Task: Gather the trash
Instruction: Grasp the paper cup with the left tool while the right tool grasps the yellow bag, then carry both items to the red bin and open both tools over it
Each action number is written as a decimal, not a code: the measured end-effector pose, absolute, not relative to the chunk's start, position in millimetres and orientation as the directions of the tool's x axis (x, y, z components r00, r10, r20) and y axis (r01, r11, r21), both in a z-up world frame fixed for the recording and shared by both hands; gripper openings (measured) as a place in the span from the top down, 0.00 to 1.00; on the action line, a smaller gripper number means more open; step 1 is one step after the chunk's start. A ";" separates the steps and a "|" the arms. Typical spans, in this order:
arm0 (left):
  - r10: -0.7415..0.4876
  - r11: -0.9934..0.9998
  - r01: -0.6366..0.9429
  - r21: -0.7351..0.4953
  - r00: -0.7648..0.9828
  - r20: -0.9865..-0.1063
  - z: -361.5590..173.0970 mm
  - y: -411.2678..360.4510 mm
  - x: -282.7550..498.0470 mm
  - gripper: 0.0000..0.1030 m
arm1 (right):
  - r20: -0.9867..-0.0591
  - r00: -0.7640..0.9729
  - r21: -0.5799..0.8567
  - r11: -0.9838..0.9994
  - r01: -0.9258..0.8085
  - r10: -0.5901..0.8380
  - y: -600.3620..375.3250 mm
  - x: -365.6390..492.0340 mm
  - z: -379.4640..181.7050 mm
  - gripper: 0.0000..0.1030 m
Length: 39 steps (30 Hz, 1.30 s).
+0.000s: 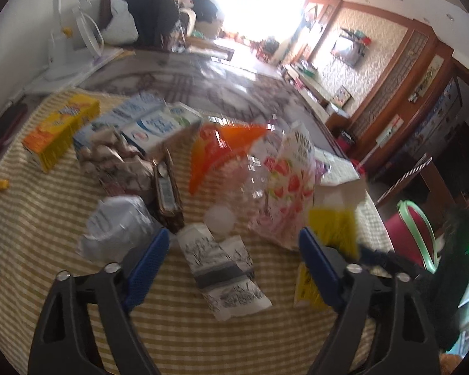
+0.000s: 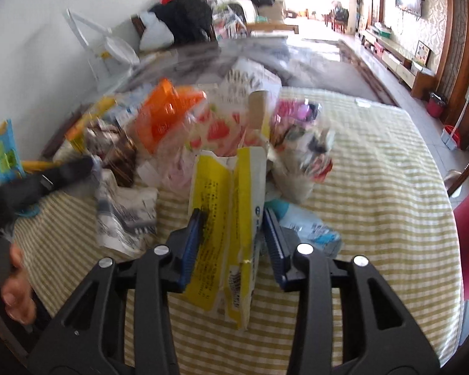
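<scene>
My right hand-held gripper (image 2: 231, 243) tilts downward, clamped on a yellow carton (image 2: 225, 218). My left hand-held gripper (image 1: 231, 262) angles down, jaws wide above a grey wrapper (image 1: 222, 268).

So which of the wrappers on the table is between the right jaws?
The yellow wrapper, torn open at its top, standing between the jaws. The black-and-white wrapper and blue wrapper lie on either side.
</scene>
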<state>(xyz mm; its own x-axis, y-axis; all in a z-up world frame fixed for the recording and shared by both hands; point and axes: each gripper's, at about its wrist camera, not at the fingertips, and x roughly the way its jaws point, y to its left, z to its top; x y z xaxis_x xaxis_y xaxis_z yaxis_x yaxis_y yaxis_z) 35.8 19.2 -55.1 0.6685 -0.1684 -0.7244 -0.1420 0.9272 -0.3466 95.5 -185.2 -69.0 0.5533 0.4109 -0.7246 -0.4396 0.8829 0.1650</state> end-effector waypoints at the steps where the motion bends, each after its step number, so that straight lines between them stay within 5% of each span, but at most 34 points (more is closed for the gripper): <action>1: -0.178 0.928 -0.138 -0.345 0.651 -0.738 -59.6 16.5 38.3 0.27 | -0.703 0.577 0.164 0.885 -0.436 0.415 -189.7 94.3 -62.2 0.63; 8: -0.217 0.918 -0.155 -0.365 0.576 -0.789 -90.1 8.3 50.2 0.32 | -0.614 0.674 0.158 0.901 -0.405 0.411 -216.6 88.7 -34.7 0.63; 12: -0.233 0.907 -0.170 -0.385 0.558 -0.796 -99.0 8.8 53.7 0.64 | -0.617 0.669 0.170 0.900 -0.401 0.415 -221.1 91.6 -37.2 0.63; 16: -0.237 0.895 -0.184 -0.407 0.577 -0.782 -100.4 10.8 52.5 0.70 | -0.606 0.675 0.176 0.899 -0.402 0.421 -226.3 90.6 -35.2 0.63; 28: -0.114 0.945 -0.123 -0.305 0.748 -0.654 -34.0 -17.5 33.9 0.70 | -0.536 0.756 0.194 0.926 -0.324 0.377 -303.7 99.4 0.5 0.63; 36: -0.187 0.950 -0.027 -0.312 0.750 -0.634 -25.3 -72.8 39.1 0.70 | -0.447 0.891 0.065 0.996 -0.054 0.078 -408.8 116.0 30.5 0.63; 39: -0.230 0.948 0.025 -0.318 0.746 -0.626 -19.9 -102.6 48.1 0.70 | -0.491 0.871 0.110 0.991 0.072 -0.009 -450.1 120.2 13.2 0.63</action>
